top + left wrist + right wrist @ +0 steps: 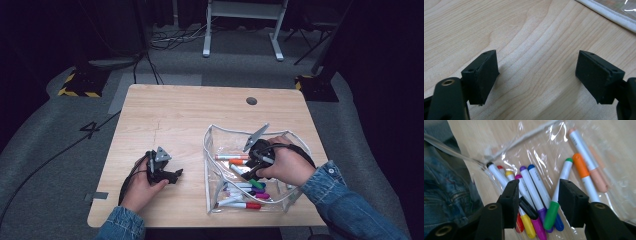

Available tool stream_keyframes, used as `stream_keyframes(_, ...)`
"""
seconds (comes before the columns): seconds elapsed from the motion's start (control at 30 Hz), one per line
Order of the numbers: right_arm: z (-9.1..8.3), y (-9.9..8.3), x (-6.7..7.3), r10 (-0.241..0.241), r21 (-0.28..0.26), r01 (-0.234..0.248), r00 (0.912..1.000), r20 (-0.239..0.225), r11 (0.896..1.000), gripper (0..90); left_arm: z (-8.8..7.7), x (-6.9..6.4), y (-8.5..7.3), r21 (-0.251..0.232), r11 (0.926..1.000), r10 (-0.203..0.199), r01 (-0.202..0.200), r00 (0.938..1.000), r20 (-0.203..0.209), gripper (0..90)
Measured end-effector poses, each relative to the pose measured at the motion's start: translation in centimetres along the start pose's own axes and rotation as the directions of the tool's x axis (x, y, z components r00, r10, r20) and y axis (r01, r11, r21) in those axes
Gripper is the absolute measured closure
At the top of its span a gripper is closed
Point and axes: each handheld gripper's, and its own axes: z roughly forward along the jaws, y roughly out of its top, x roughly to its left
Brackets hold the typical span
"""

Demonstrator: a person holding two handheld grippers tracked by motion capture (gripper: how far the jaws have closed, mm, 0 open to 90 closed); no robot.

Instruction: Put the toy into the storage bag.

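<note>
Clear plastic pouch (292, 197) with white piping sits on the right half of the wooden table (170, 120), mouth up and spread open. Markers (245, 192) lie loose on its floor, most bunched at the near end, a few nearer the middle.

Right gripper (252, 172) is inside the pouch mouth, pointing down at the markers. In the right gripper view its jaws stand apart with nothing clamped; the pads press on no marker. A green marker (557, 197) lies below the gap, slanting, close to the right-hand pad. Purple (532, 192) and blue (542, 195) markers lie side by side just left of it, with magenta (529, 202), yellow (520, 207), black (496, 175) and red ones farther left, partly under the left-hand jaw. An orange marker (584, 175) and a peach one (586, 157) lie off to the right, apart from the bunch. A denim sleeve (446, 187) shows at the left edge of that view.

Left gripper (172, 175) rests on bare table left of the pouch, not touching it. Jaws wide, only wood grain between them. The pouch piping (609, 13) crosses the top right corner of the left gripper view.
</note>
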Motion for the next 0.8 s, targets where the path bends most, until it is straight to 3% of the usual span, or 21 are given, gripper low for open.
stream_keyframes(0.03, -1.4, 0.0, 0.0, 0.013, -0.064, -0.012, 0.9998, 0.013, 0.998, 50.3, 0.0, 0.0, 0.0, -0.001, 1.0, 0.0, 0.0, 1.0, -0.001, 19.0)
stream_keyframes(0.2, -4.3, -0.2, -0.5, 0.027, -0.167, -0.017, 0.9979, 0.06, 0.986, 51.0, 0.0, 0.0, 0.0, -0.003, 1.0, 0.003, -0.003, 1.0, -0.005, 19.0)
stream_keyframes(0.27, -6.4, -0.8, -1.3, 0.062, -0.243, -0.036, 0.9932, 0.098, 0.969, 51.1, -0.1, 0.0, -0.1, 0.0, 1.0, 0.005, -0.005, 1.0, -0.002, 19.1)
stream_keyframes(0.33, -7.1, -1.0, -1.6, 0.084, -0.259, -0.054, 0.9906, 0.108, 0.964, 51.0, -0.1, -0.1, -0.1, 0.0, 1.0, -0.001, 0.001, 1.0, 0.001, 19.0)
stream_keyframes(0.4, -8.6, -1.4, -2.5, 0.123, -0.298, -0.076, 0.9821, 0.143, 0.951, 52.1, -0.1, -0.1, -0.2, -0.005, 1.0, -0.006, 0.006, 1.0, -0.003, 19.0)
stream_keyframes(0.47, -10.5, -2.4, -4.2, 0.188, -0.34, -0.116, 0.9642, 0.187, 0.933, 52.7, -0.1, -0.1, -0.2, -0.006, 1.0, -0.005, 0.005, 1.0, -0.005, 19.0)
stream_keyframes(0.5, -10.5, -2.4, -4.2, 0.188, -0.34, -0.116, 0.9642, 0.187, 0.933, 52.7, -0.1, -0.1, -0.2, -0.006, 1.0, -0.005, 0.005, 1.0, -0.005, 19.0)
stream_keyframes(0.53, -11.2, -3.2, -5.3, 0.249, -0.365, -0.16, 0.9447, 0.213, 0.917, 52.6, -0.2, 0.0, -0.3, -0.001, 1.0, 0.004, -0.004, 1.0, -0.004, 19.1)
stream_keyframes(0.57, -11.2, -3.2, -5.3, 0.249, -0.365, -0.16, 0.9447, 0.213, 0.917, 52.6, -0.2, 0.0, -0.3, -0.001, 1.0, 0.004, -0.004, 1.0, -0.004, 19.0)
stream_keyframes(0.67, -11.4, -4.5, -7.2, 0.339, -0.382, -0.227, 0.9052, 0.257, 0.896, 52.7, -0.2, 0.0, -0.3, -0.004, 1.0, 0.001, -0.001, 1.0, -0.005, 19.0)
stream_keyframes(0.7, -11.5, -5.3, -8.3, 0.383, -0.402, -0.261, 0.8854, 0.263, 0.878, 52.7, -0.2, 0.0, -0.3, -0.003, 1.0, 0.001, -0.001, 1.0, -0.005, 19.0)
stream_keyframes(0.73, -11.5, -5.3, -8.3, 0.383, -0.402, -0.261, 0.8854, 0.263, 0.878, 52.7, -0.2, 0.0, -0.3, -0.003, 1.0, 0.001, -0.001, 1.0, -0.005, 19.0)
stream_keyframes(0.77, -11.4, -6.0, -9.3, 0.419, -0.41, -0.291, 0.8677, 0.268, 0.865, 52.3, -0.2, 0.0, -0.3, -0.004, 1.0, 0.001, -0.001, 1.0, -0.005, 19.0)
stream_keyframes(0.8, -11.4, -6.0, -9.3, 0.419, -0.41, -0.291, 0.8677, 0.268, 0.865, 52.3, -0.2, 0.0, -0.3, -0.004, 1.0, 0.001, -0.001, 1.0, -0.005, 19.0)
